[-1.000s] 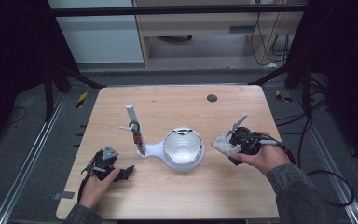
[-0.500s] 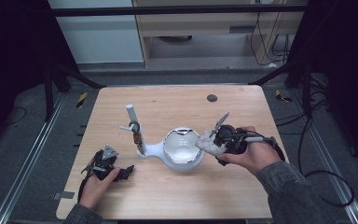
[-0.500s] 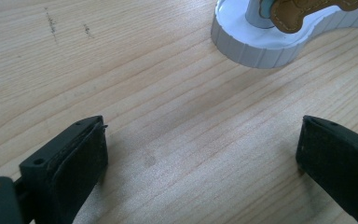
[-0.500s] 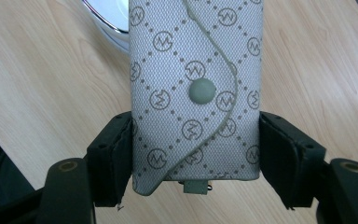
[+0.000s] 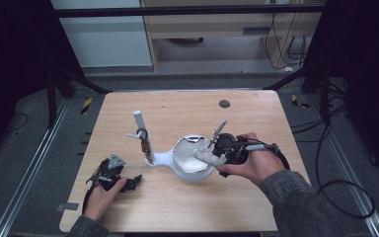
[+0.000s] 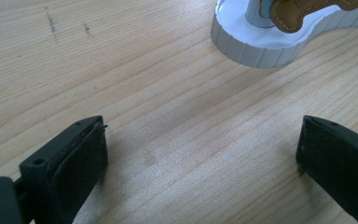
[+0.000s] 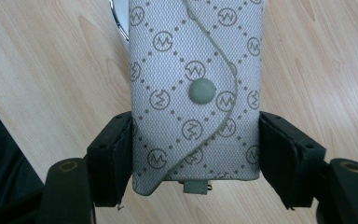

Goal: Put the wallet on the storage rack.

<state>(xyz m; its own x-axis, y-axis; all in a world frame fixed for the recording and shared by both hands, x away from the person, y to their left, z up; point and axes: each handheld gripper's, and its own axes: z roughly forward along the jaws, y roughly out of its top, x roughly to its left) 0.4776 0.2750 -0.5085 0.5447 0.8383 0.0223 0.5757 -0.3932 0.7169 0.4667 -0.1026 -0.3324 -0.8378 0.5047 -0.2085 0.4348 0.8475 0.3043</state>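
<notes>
We look down on a light wooden table (image 5: 187, 207) where a person holds a gripper in each hand. The right gripper (image 5: 212, 155) sits at the right rim of a white bowl-shaped stand (image 5: 190, 158), near the middle of the table. Its jaws are closed on a small grey pouch (image 5: 208, 157), and the pouch reaches out over the edge of the bowl. In the right gripper view, the pouch (image 7: 196, 88) stands between the two black jaws, which press against its left and right sides. It is a woven grey case printed with circled letters and dotted diamond lines, with a curved flap fastened by a round grey snap (image 7: 201, 90). A small tab pokes out at its lower edge. Behind it we see a bit of shiny rim and bare wood.

The stand has a white base that stretches left from the bowl to a white upright post (image 5: 142, 129) with short pegs. A brown tag (image 5: 146, 148) hangs low on the post.

The left gripper (image 5: 128, 182) rests low at the near left part of the table, well apart from the stand. In the left gripper view its jaws are spread wide with nothing between them, just wood grain. At the top of that view we see the ribbed white base (image 6: 261, 44) and the brown tag (image 6: 303, 11) just above it.
</notes>
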